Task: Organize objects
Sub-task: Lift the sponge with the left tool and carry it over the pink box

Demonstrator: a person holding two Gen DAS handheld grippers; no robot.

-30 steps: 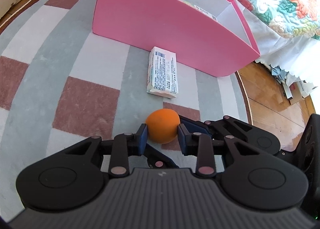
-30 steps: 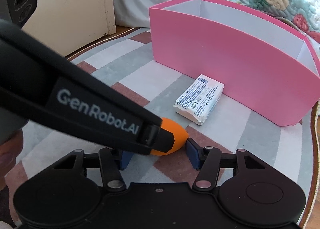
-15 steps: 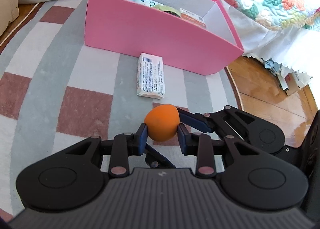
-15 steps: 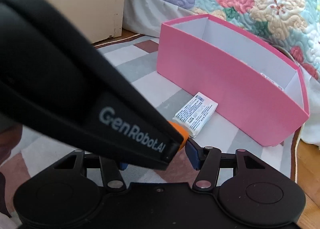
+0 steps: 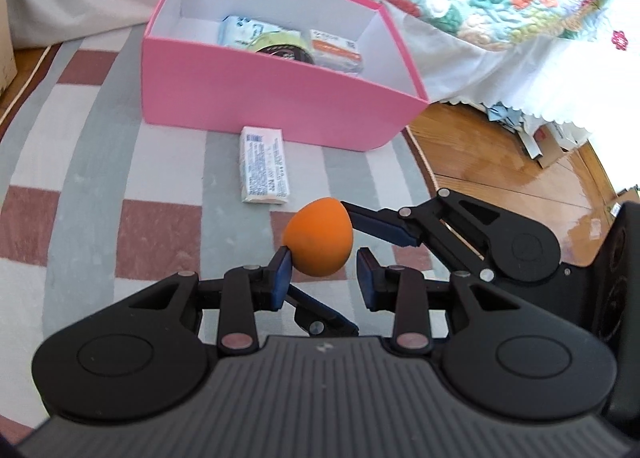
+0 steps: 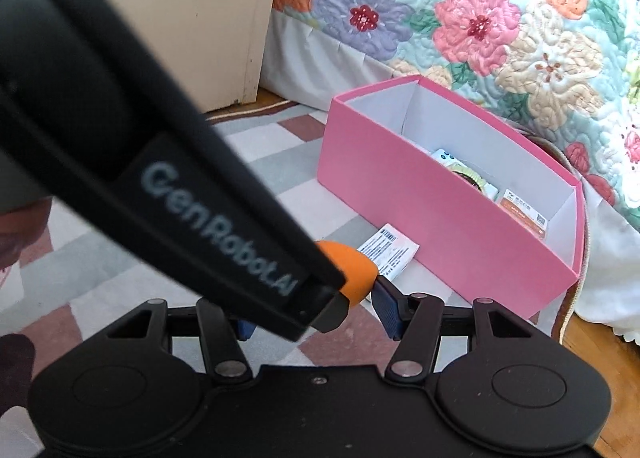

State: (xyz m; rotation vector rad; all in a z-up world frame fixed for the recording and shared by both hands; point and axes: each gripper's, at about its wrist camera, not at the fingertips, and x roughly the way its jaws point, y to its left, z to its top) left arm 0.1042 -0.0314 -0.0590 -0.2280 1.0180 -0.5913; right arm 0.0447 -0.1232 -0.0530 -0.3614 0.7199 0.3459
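An orange egg-shaped sponge (image 5: pixel 320 234) hangs above the rug, held from two sides. My left gripper (image 5: pixel 322 278) is shut on its lower end. My right gripper (image 6: pixel 316 318) comes in from the right, and one blue-padded finger (image 5: pixel 380 228) presses the sponge's far side. In the right wrist view the sponge (image 6: pixel 354 274) touches the right pad, while the left tool's black housing (image 6: pixel 180 194) hides the other pad. Beyond stands an open pink box (image 5: pixel 260 98) with white inner walls. A white printed packet (image 5: pixel 264 166) lies flat on the rug before it.
Inside the box lie packets and a round tin (image 5: pixel 280 46). The checked rug (image 5: pixel 80 162) ends at wooden floor (image 5: pixel 500 162) on the right. A bed with a floral quilt (image 6: pixel 480 18) stands behind the box, and a beige cabinet (image 6: pixel 224 18) at far left.
Both grippers have risen together with the sponge, lifting it off the rug. The views now look down into the pink box, and its contents have come into sight.
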